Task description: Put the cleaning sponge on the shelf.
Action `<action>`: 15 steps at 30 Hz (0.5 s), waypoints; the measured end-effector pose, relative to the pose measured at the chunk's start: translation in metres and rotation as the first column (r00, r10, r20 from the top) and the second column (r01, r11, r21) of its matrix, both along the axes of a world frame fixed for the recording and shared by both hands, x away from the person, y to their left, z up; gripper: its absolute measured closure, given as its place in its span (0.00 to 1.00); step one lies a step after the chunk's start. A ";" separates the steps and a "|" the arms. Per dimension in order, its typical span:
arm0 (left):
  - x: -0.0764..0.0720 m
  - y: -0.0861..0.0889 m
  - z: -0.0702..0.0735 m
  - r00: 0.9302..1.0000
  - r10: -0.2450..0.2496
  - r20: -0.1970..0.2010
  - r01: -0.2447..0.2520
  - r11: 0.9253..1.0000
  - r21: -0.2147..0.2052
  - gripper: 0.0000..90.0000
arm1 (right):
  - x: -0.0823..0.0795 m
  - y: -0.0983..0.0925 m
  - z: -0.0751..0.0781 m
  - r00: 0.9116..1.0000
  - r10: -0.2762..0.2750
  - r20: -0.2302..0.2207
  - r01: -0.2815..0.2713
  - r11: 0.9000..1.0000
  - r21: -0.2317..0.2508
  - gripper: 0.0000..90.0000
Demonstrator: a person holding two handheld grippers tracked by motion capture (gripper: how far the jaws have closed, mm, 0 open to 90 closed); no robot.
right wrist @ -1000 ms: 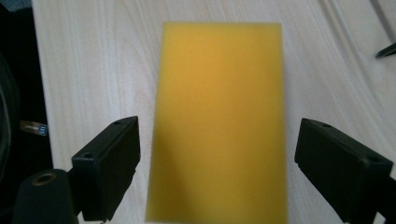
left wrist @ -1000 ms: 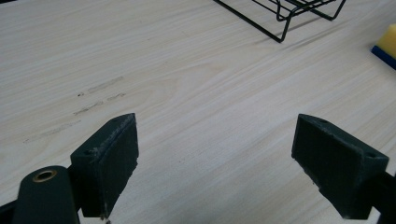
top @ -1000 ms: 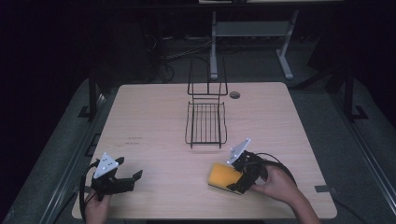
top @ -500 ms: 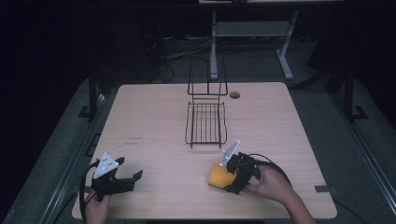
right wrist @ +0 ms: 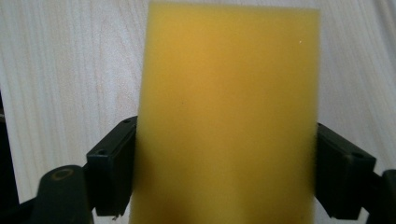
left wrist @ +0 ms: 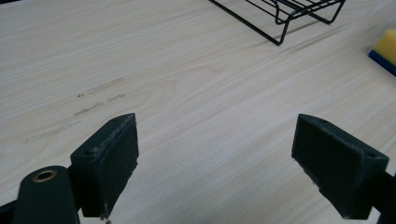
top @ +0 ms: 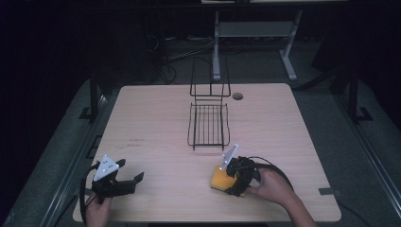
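Note:
A yellow sponge (top: 218,178) with a blue underside lies flat on the wooden table (top: 156,118) at the front right. My right gripper (top: 227,180) is open, its jaws spread wide on either side of the sponge (right wrist: 229,116); each pad (right wrist: 114,163) sits against or very near a sponge edge. At the front left corner my left gripper (top: 130,173) stands open over bare wood, nothing between its jaws (left wrist: 215,163). The sponge's corner (left wrist: 386,45) appears at the right edge of the left gripper view.
A black wire rack (top: 208,124) with an upright back stands in the middle of the table, just beyond the sponge; its front feet (left wrist: 285,14) show in the left gripper view. A round cable hole (top: 237,96) lies at the far edge. Dark floor and a metal stand are beyond.
My right gripper has slid left and forward over the sponge, so its jaws now flank it. The sponge has barely shifted. The left gripper has stayed put.

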State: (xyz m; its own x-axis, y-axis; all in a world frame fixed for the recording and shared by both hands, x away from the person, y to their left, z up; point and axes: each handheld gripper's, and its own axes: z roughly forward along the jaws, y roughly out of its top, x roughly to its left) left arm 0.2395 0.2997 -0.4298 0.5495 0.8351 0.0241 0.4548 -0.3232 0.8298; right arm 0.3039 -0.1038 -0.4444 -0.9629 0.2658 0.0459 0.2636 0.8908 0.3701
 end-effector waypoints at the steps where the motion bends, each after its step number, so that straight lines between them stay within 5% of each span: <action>1: 0.000 0.000 0.000 1.000 0.000 0.001 0.000 1.000 -0.001 0.16 | 0.000 0.000 0.000 1.000 0.000 0.000 0.000 1.000 0.000 0.23; 15: 0.000 0.001 0.001 1.000 0.003 0.004 -0.003 1.000 -0.005 0.16 | 0.008 0.004 0.013 0.999 0.047 0.004 -0.047 0.998 0.038 0.24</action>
